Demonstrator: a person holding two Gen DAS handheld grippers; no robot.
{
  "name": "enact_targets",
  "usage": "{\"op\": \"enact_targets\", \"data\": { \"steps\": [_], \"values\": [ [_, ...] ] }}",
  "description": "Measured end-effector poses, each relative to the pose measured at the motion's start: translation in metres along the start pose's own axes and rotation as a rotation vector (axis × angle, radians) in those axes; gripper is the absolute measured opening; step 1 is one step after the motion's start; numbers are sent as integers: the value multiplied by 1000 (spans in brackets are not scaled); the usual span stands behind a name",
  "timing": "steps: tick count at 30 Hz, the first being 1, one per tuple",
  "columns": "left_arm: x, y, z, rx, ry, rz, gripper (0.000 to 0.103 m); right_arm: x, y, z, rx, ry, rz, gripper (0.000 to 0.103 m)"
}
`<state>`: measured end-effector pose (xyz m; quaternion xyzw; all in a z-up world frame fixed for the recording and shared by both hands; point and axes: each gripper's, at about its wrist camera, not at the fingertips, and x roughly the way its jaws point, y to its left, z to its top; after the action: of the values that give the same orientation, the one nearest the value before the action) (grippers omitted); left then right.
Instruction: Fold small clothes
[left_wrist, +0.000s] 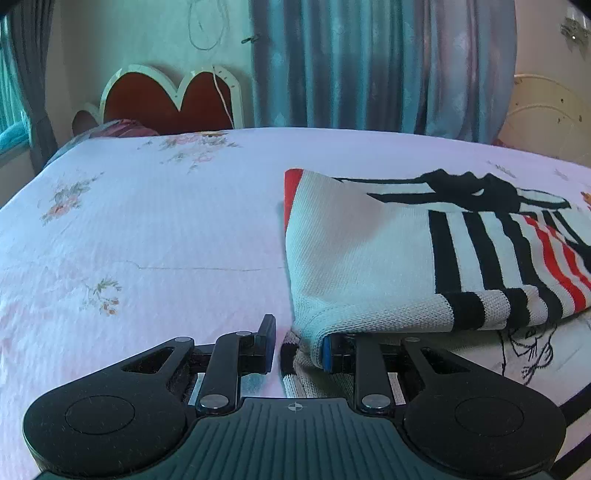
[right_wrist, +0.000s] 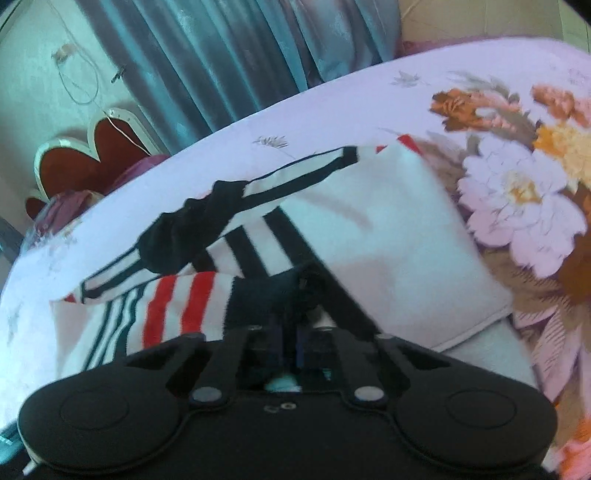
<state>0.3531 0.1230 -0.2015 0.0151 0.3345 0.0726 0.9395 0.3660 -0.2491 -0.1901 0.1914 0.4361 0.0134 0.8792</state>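
A small white knit garment (left_wrist: 369, 258) with black and red stripes lies partly folded on the bed. In the left wrist view it fills the right half, and its near corner drapes over my right-hand finger (left_wrist: 328, 350). My left gripper (left_wrist: 299, 347) is open, the jaws a small gap apart, with cloth lying in the gap. In the right wrist view the garment (right_wrist: 388, 236) lies ahead. My right gripper (right_wrist: 295, 325) is shut on its dark striped edge (right_wrist: 266, 291) and holds it slightly off the bed.
The bed (left_wrist: 147, 229) has a pale pink floral sheet, with open sheet to the left of the garment. A bold flower print (right_wrist: 517, 192) lies to the right of the garment. A heart-shaped headboard (left_wrist: 173, 99) and blue curtains (left_wrist: 369, 62) stand behind.
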Motion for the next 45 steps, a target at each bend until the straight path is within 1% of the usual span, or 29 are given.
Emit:
{"op": "enact_targets", "data": {
  "steps": [2,3,4,5,6,7,8,9,11,12,13,17,19,20,22,23,25,27,30,32,33,34,35,36,37,39,41,43,45],
  "values": [
    [0,0,-1,3,-2,5,25,-5,-2,-2,-22,-35,-55,6],
    [0,-1,0,0,0,8,25,-6,-4,-2,-29,-48,-81,2],
    [-1,-2,1,-2,4,9,25,-6,-7,-2,-26,-47,-90,3],
    [-1,-3,1,3,5,8,25,-7,-10,-1,-27,-41,-68,6],
    [-3,-3,3,6,2,2,25,-8,-11,1,-32,-29,-43,14],
    [-6,-3,4,10,8,-6,25,-11,-12,3,-30,-31,-34,34],
    [-9,-3,5,16,15,-11,26,-13,-13,5,-27,-38,-30,44],
    [-14,-3,5,23,18,-10,29,-17,-13,7,-27,-56,-30,57],
    [-24,-3,6,39,19,-7,42,-19,-14,11,-37,-80,-28,54],
    [-30,-1,7,34,22,-14,58,-17,-14,13,-36,-68,-17,51],
    [-38,2,7,17,20,-20,69,-14,-15,14,-31,-51,-6,49],
    [-58,7,13,-37,-7,-47,70,2,-15,13,-19,-7,1,49],
    [-52,7,22,-54,-7,-59,70,7,-8,13,-43,1,15,33],
    [-46,7,29,-74,-8,-64,70,10,-4,13,-58,8,19,31],
    [-32,5,42,-106,-20,-75,70,13,4,13,-97,9,3,15],
    [-24,2,47,-105,-19,-76,70,14,5,14,-103,12,6,11],
    [-3,-5,59,-96,-10,-74,70,14,6,16,-98,13,22,8],
    [20,-7,68,-100,8,-56,70,12,10,17,-136,-3,25,8],
    [50,-2,77,-142,38,-27,70,2,18,21,-187,-65,29,8],
    [69,4,82,-175,68,-32,70,-2,19,24,-208,-88,33,8],
    [78,7,84,-191,75,-42,70,-2,19,24,-217,-90,26,8],
    [83,7,85,-201,71,-49,64,0,18,25,-220,-87,18,8],
    [87,7,85,-205,62,-46,54,4,16,25,-216,-76,12,8],
    [90,7,85,-204,56,-36,31,8,13,24,-205,-65,6,8],
    [92,7,83,-202,52,-24,25,11,10,24,-190,-54,5,7],
    [94,7,81,-203,31,6,23,11,7,23,-166,-50,23,8],
    [97,5,77,-185,16,34,23,10,12,21,-191,-62,40,8],
    [98,4,76,-188,5,52,23,17,14,21,-241,-63,-16,7],
    [98,0,76,-157,-4,72,23,28,6,21,-235,-46,-60,7]
  ]
}}
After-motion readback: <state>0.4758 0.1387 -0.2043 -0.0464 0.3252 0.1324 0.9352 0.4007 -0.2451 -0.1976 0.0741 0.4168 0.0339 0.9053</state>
